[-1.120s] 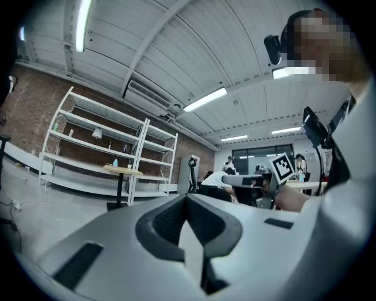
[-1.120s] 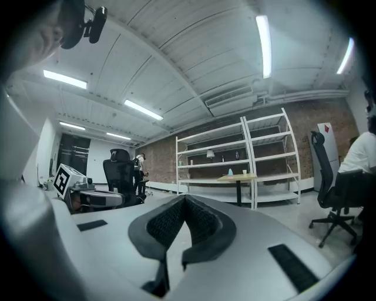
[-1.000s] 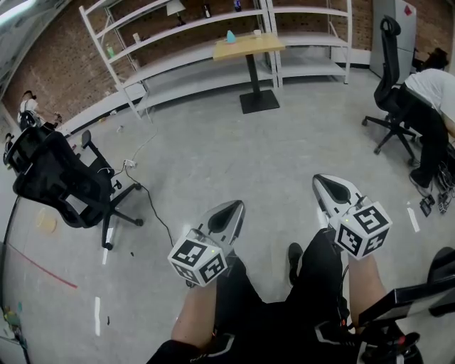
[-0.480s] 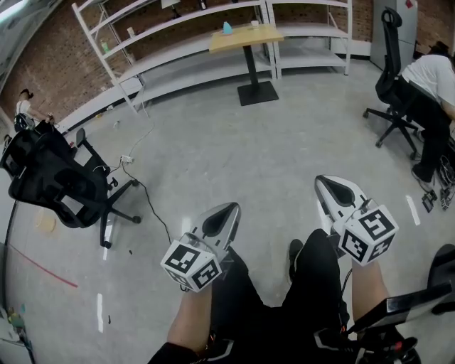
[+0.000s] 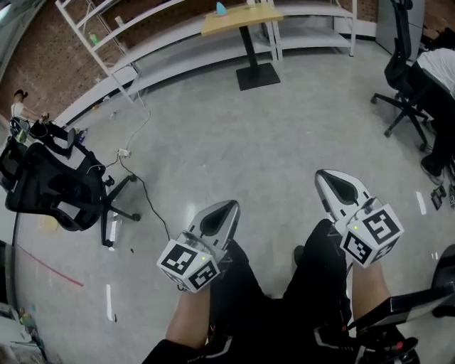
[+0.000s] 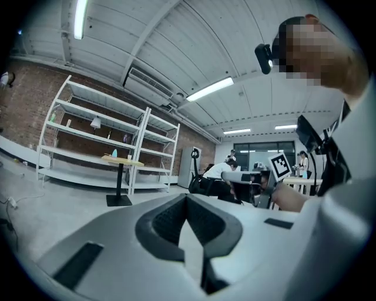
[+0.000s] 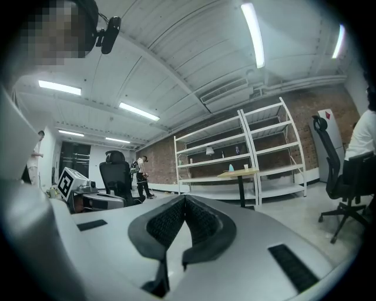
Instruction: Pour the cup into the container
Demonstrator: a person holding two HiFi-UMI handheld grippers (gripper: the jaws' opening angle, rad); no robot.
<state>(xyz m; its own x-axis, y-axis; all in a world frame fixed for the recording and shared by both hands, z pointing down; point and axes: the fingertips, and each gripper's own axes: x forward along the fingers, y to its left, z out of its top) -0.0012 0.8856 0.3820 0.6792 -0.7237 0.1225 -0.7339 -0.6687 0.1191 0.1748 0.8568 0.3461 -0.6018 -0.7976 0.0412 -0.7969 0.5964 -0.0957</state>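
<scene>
A wooden table (image 5: pixel 242 19) stands far ahead by the shelves. A small blue thing (image 5: pixel 221 8) sits on it. In the left gripper view the table (image 6: pixel 120 160) carries that blue thing (image 6: pixel 114 153) and a small pale cup (image 6: pixel 130 157). They also show in the right gripper view, the blue thing (image 7: pixel 231 167) beside the cup (image 7: pixel 245 167). My left gripper (image 5: pixel 231 206) and right gripper (image 5: pixel 321 175) are held out level over the floor, far from the table. Both are shut, with nothing between the jaws.
A black office chair (image 5: pixel 50 188) stands at the left with a cable (image 5: pixel 146 192) trailing over the grey floor. White shelving (image 5: pixel 142 43) lines the brick wall. Another chair (image 5: pixel 405 85) and a seated person (image 5: pixel 441 71) are at the right. My legs show below the grippers.
The table, shelves and left chair have slid toward the top of the head view as I move forward. Both grippers keep their pose and stay shut.
</scene>
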